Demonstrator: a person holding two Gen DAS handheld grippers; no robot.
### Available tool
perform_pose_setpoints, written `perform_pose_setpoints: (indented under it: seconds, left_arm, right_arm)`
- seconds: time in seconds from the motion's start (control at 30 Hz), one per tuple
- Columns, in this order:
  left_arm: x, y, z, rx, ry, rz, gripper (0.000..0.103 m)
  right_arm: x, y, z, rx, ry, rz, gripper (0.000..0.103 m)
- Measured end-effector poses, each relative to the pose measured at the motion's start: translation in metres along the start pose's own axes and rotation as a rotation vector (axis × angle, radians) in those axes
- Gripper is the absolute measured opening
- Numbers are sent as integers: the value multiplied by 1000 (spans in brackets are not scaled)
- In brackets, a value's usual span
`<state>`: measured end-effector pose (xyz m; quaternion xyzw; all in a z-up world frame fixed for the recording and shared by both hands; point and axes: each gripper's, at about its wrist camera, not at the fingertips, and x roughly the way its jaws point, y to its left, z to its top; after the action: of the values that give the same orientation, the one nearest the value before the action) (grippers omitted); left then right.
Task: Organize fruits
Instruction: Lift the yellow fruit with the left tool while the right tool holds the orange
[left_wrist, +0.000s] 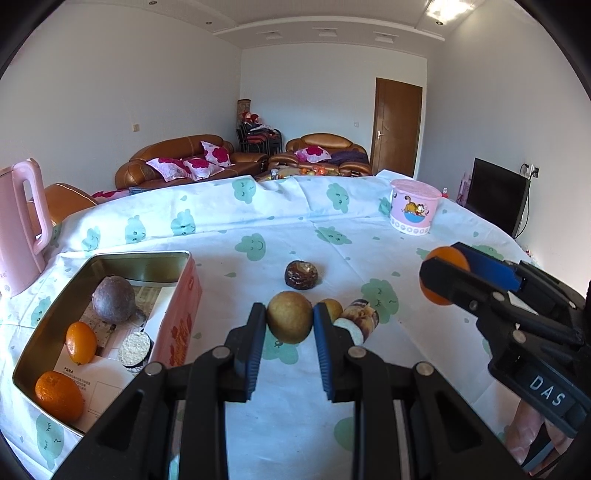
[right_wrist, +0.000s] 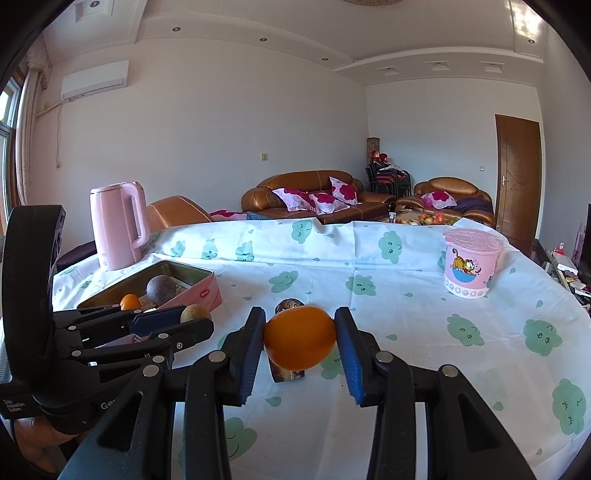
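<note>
Carrying toward the pink tin (left_wrist: 177, 306) on the table (left_wrist: 424, 354), you keep the left gripper (left_wrist: 289, 318) clenched on the yellow-brown fruit (left_wrist: 290, 320) and the right gripper (right_wrist: 300, 339) grasping the orange (right_wrist: 300, 339), lowering each gently beside those already inside.

Left claw (left_wrist: 289, 320): black plastic linkage arms, lower centre of frame; silver round rivets at the joints.
Left claw pads (left_wrist: 255, 354): blue, ribbed, lining the inner faces.
Right claw (right_wrist: 300, 334): same black build, blue ribbed pads, silver rivets.
Right claw body (left_wrist: 546, 391): white lettering "DAS" at right edge.
Left claw body (right_wrist: 22, 402): small white print, lower left; wording only partly legible.
</note>
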<state>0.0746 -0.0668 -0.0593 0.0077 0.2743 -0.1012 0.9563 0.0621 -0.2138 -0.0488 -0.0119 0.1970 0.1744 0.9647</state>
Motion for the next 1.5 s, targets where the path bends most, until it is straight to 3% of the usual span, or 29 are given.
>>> perform_pose_setpoints:
  seconds: [1.5]
  left_arm:
    - [-30, -9, -4, 48, -150, 39, 28]
  right_arm:
    - [-29, 4, 0, -19, -147, 21, 41]
